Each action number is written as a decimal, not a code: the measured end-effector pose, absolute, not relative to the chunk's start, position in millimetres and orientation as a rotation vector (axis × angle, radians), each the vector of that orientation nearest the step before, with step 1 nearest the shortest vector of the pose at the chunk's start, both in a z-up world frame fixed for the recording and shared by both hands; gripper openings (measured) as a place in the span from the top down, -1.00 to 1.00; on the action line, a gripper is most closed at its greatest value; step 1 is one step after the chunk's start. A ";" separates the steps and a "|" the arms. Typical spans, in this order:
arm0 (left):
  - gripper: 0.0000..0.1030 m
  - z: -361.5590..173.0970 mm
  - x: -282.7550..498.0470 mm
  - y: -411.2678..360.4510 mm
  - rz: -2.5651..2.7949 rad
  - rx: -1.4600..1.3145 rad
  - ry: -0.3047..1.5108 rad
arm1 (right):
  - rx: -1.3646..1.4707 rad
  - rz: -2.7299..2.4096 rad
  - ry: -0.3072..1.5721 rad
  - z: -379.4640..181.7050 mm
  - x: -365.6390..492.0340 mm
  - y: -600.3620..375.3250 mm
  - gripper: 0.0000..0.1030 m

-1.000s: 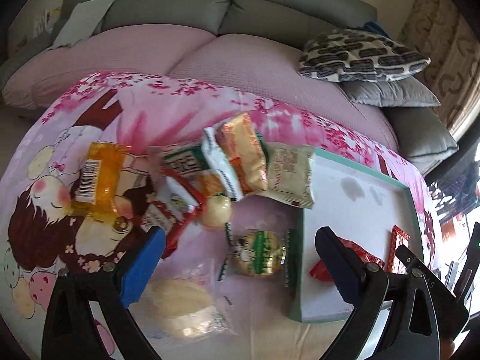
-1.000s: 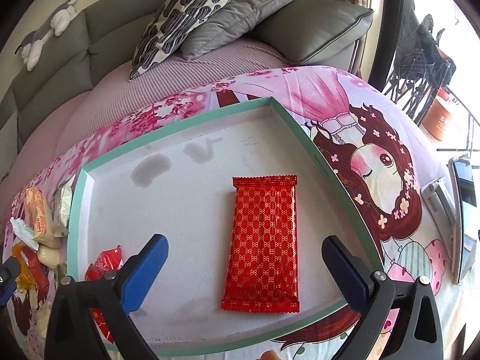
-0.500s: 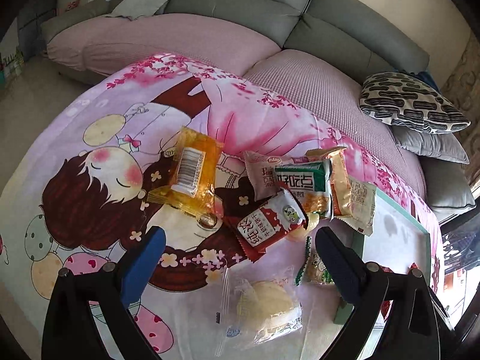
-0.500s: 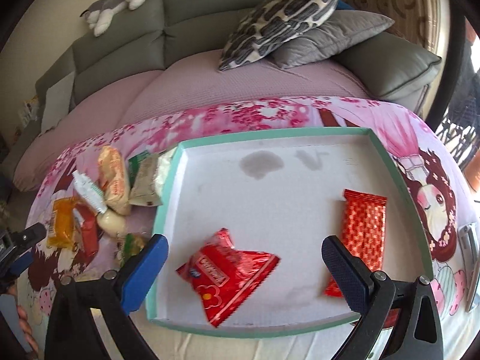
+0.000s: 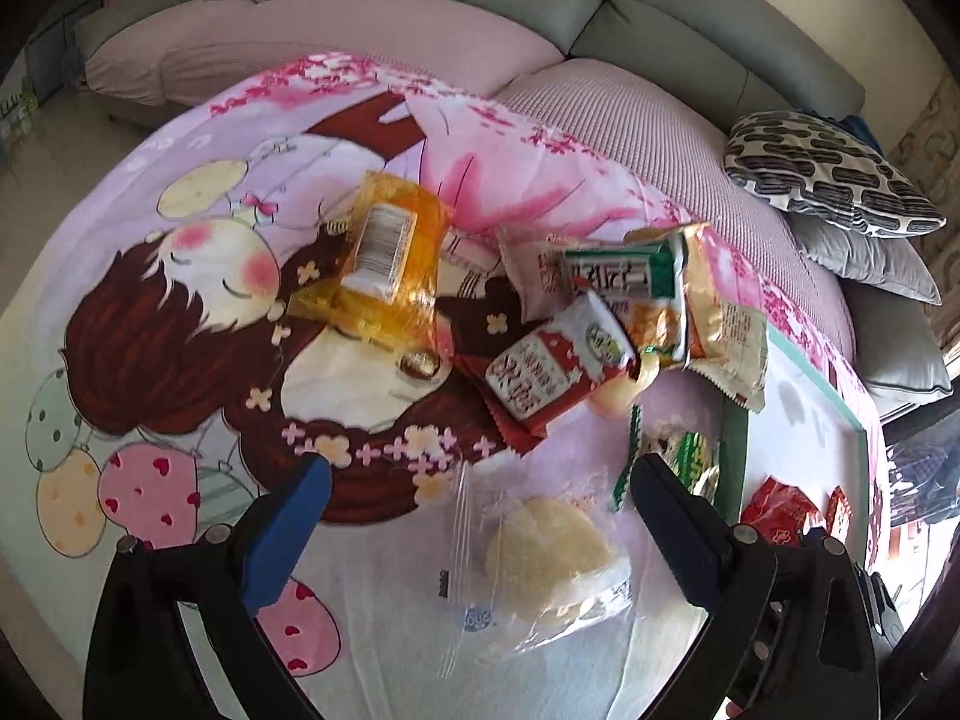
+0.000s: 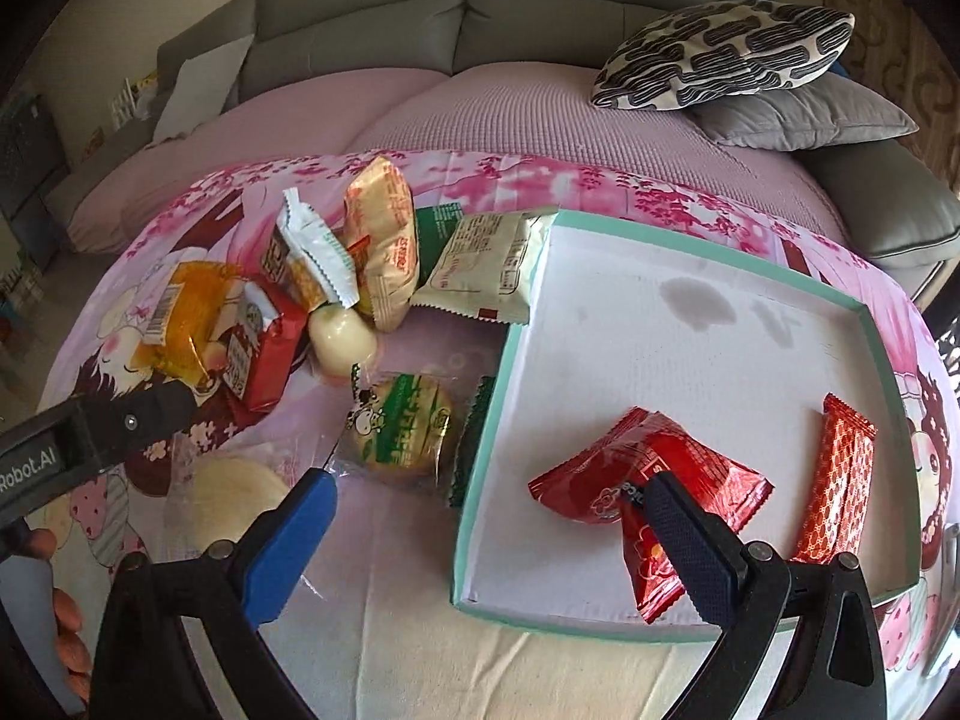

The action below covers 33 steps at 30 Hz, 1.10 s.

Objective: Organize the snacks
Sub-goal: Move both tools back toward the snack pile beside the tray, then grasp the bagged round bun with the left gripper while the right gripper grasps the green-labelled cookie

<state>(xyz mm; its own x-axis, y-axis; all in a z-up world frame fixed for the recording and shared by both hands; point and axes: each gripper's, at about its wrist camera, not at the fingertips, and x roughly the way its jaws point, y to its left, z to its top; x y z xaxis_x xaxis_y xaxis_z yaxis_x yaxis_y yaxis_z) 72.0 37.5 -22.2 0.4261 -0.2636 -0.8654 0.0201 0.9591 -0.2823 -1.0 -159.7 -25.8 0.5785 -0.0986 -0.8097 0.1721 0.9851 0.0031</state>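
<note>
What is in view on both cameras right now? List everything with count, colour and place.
Shallow box tray: one, white with teal rim, right on the cartoon cloth.
Crinkled red snack packets: two, overlapping, in the tray's near part.
Patterned red bar wrapper: one, tray's right edge.
Orange clear packet: one, far left of the loose pile.
Red-and-white packet: one, mid pile.
Green-and-white round cake packet: one, beside the tray's left wall.
Clear bag of pale wafers: one, nearest, between the left gripper's fingers.
Beige packet: one, against the tray's far corner.
Patterned cushion: one, black-and-white, on the sofa.
Left gripper: open.
Right gripper: open.
</note>
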 end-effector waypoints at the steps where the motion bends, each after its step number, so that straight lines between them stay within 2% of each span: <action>1: -0.94 -25.8 71.5 38.6 -0.177 -0.251 1.134 | 0.061 -0.162 0.941 -26.2 -0.8 -157.0 -1.00; 21: -0.94 -57.8 74.8 8.7 -0.289 -0.268 1.285 | 0.034 -0.165 0.949 -27.0 -2.2 -156.9 -1.00; 33: -0.94 -63.7 79.2 8.4 -0.272 -0.283 1.283 | 0.015 -0.172 0.955 -27.7 -2.1 -156.5 -1.00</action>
<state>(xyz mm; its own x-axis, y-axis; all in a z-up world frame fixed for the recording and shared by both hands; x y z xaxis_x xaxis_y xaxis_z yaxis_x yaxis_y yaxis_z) 79.2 8.4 -63.7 0.2617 -0.3531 -0.8983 0.0417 0.9340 -0.3549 -2.1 -156.5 -27.7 0.5651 -0.1393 -0.8131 0.1526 0.9863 -0.0629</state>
